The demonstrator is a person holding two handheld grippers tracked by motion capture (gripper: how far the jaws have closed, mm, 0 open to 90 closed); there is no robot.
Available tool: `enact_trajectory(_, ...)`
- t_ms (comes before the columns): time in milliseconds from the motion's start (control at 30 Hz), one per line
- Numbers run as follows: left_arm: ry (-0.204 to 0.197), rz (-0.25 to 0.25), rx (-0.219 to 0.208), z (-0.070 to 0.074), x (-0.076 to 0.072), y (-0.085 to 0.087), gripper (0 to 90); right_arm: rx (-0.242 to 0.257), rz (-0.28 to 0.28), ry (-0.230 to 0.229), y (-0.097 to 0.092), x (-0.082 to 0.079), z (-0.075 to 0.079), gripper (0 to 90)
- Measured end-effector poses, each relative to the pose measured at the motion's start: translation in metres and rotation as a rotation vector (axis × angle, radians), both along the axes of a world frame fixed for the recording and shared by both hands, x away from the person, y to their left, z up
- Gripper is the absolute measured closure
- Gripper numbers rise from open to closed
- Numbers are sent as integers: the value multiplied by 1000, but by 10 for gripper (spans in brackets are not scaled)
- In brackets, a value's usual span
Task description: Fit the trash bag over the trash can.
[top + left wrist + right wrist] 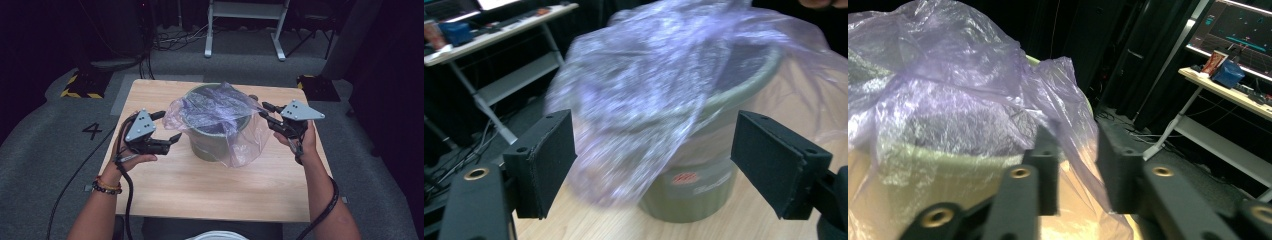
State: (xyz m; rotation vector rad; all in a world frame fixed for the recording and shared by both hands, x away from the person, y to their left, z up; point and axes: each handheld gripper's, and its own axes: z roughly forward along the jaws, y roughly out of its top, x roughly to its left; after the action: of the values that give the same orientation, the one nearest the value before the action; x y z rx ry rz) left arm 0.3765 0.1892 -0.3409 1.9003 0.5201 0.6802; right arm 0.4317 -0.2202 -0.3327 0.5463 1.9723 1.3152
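Bag (220,112) drapes over bin (210,142) on tabletop (210,185). Left hand-held gripper (172,142) spread wide, just beside bag w/o touching. Right hand-held gripper (265,111) half-closed, bag edge btwn jaws; can't tell if pinched.

**Inspector:** You have a wooden table (210,190) standing on grey carpet (45,145); a dark figure "4" (93,131) is marked on the floor to its left; black-and-yellow hazard tape (80,90) edges a base at the far left corner.

**Operator:** And behind it?

**Inspector:** You see a white desk frame (245,30) beyond the table; loose cables (175,40) lie tangled on the floor beside it; dark curtains close off both sides; in the right gripper view, a lit screen (1243,30) sits above a white desk (1228,90) carrying a blue box (1228,72).
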Motion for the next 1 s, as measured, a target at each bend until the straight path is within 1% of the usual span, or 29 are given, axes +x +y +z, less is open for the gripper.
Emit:
enact_trajectory(67,3,-19,15,2,3,-12,174,7,1,6,2,2,2,812)
enact_trajectory(100,-3,-11,27,3,4,-16,193,11,2,9,3,3,3,827)
enact_trajectory(133,-16,8,62,4,6,-21,227,11,4,11,4,3,4,838)
enact_trajectory(167,-31,30,99,4,7,-25,287,9,3,9,5,4,5,845)
enact_trajectory(200,-44,49,128,5,9,-29,351,7,-2,8,7,4,6,851)
enact_trajectory(233,-58,83,151,5,12,-32,406,5,-4,9,8,6,7,855)
enact_trajectory(267,-64,96,157,6,14,-33,487,6,-3,8,8,7,8,855)
enact_trajectory(333,-74,98,145,7,19,-30,599,8,-16,12,9,9,9,855)
enact_trajectory(367,-79,107,139,7,22,-29,646,10,-20,15,9,11,9,858)
enact_trajectory(400,-83,117,137,8,24,-27,675,14,-22,21,9,13,9,859)
enact_trajectory(433,-85,134,132,8,27,-25,727,15,-33,32,10,18,10,861)
enact_trajectory(467,-87,139,128,9,29,-23,727,15,-33,32,10,18,10,861)
enact_trajectory(500,-81,146,108,10,32,-20,743,13,-35,37,10,19,10,861)
enact_trajectory(567,-64,155,84,12,38,-15,752,8,-50,49,10,25,10,864)
enact_trajectory(633,-58,187,82,14,46,-12,753,15,-52,62,10,31,10,864)
enact_trajectory(733,-40,199,68,15,57,-9,768,9,-72,76,12,40,9,864)
enact_trajectory(767,-39,206,73,15,60,-9,773,10,-75,82,13,43,9,864)
enact_trajectory(800,-47,216,85,14,63,-9,783,6,-78,84,13,45,8,864)
enact_trajectory(833,-45,218,85,14,66,-8,794,2,-84,89,14,48,8,864)
enact_trajectory(867,-33,213,87,13,70,-8,811,3,-88,94,15,51,8,866)
enact_trajectory(900,-32,218,91,12,72,-8,832,0,-89,99,16,54,7,867)
enact_trajectory(967,-19,201,96,9,77,-8,875,-13,-95,107,19,60,6,867)
enact_trajectory(1000,-18,200,110,8,79,-9,885,-15,-94,111,19,62,5,868)
